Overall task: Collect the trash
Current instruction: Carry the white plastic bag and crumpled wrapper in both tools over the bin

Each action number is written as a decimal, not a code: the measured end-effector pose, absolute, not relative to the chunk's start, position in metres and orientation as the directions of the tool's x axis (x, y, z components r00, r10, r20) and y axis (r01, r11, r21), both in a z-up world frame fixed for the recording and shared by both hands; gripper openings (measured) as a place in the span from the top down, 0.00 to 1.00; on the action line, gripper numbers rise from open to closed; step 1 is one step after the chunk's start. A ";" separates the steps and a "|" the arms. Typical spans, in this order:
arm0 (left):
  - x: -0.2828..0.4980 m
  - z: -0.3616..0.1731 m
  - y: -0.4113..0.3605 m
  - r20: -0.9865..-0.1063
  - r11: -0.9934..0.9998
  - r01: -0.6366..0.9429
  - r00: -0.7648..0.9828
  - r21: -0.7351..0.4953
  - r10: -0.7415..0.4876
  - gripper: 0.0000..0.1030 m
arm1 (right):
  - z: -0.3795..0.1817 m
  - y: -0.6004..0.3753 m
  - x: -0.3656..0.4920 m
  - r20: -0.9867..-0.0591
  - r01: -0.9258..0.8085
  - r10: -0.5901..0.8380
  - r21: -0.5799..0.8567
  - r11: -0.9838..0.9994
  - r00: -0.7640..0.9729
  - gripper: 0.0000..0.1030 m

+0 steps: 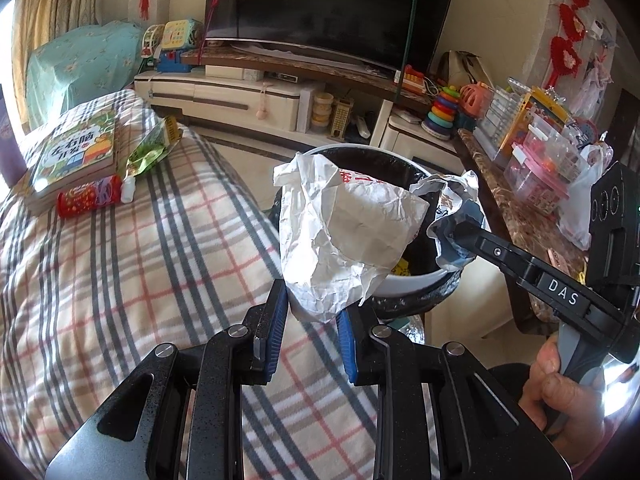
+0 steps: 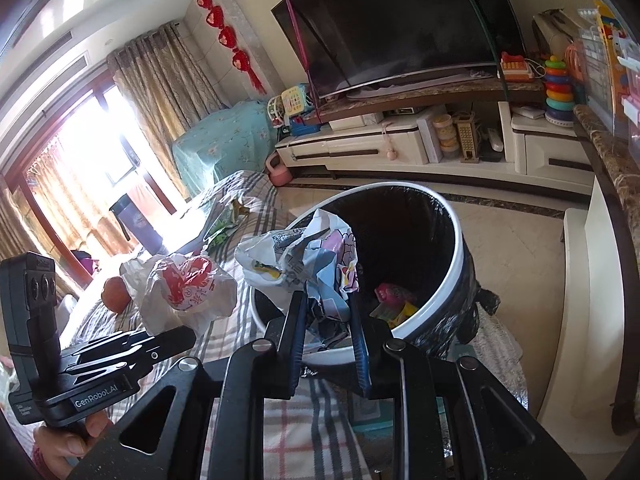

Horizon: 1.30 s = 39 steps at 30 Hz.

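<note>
My left gripper (image 1: pixel 312 314) is shut on the lower end of a crumpled white paper bag (image 1: pixel 340 232) with red print. It holds the bag above the checked blanket, right at the near rim of the trash bin (image 1: pixel 404 280). The bin is white-rimmed with a black liner. My right gripper (image 2: pixel 326 314) is shut on a crumpled colourful wrapper (image 2: pixel 296 260) held over the bin's near rim (image 2: pixel 456 240). Pink and yellow trash (image 2: pixel 396 302) lies inside. In the right wrist view the left gripper (image 2: pixel 184 334) and its white bag (image 2: pixel 188 288) are at the left.
On the blanket (image 1: pixel 140 280) lie a green snack packet (image 1: pixel 152 148), a red tube (image 1: pixel 88 198), a small white bottle (image 1: pixel 128 190) and books (image 1: pixel 76 152). An orange (image 2: pixel 116 294) sits near the bag. A marble-topped table (image 1: pixel 516 208) with plastic boxes stands right of the bin.
</note>
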<state>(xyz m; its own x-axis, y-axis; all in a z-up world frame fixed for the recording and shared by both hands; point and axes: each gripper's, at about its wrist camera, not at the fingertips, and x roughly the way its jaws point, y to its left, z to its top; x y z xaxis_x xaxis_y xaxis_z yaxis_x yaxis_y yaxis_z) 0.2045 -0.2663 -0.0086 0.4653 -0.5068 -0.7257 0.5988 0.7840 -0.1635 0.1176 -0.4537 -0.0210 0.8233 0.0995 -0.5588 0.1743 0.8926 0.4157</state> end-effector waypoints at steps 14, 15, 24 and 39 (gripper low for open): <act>0.217 -0.007 -0.295 -0.732 0.776 0.617 0.469 -0.128 -0.494 0.78 | -0.016 -0.471 0.126 -0.559 0.191 0.077 0.406 0.894 0.826 0.79; 0.218 -0.007 -0.296 -0.733 0.777 0.617 0.469 -0.128 -0.493 0.78 | -0.015 -0.472 0.126 -0.559 0.192 0.075 0.404 0.894 0.826 0.79; 0.225 -0.005 -0.313 -0.735 0.773 0.625 0.472 -0.109 -0.486 0.78 | -0.014 -0.483 0.136 -0.569 0.201 0.064 0.391 0.898 0.820 0.79; 0.240 -0.012 -0.337 -0.754 0.769 0.634 0.465 -0.081 -0.463 0.78 | -0.015 -0.492 0.148 -0.597 0.220 0.051 0.372 0.902 0.800 0.79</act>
<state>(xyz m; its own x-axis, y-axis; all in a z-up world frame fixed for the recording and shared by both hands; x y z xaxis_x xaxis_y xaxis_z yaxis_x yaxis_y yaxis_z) 0.2399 -0.3367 -0.0120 0.4649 -0.4633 -0.7545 0.6344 0.7687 -0.0811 0.1485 -0.4918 -0.0154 0.8003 0.0510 -0.5975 0.2204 0.9016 0.3722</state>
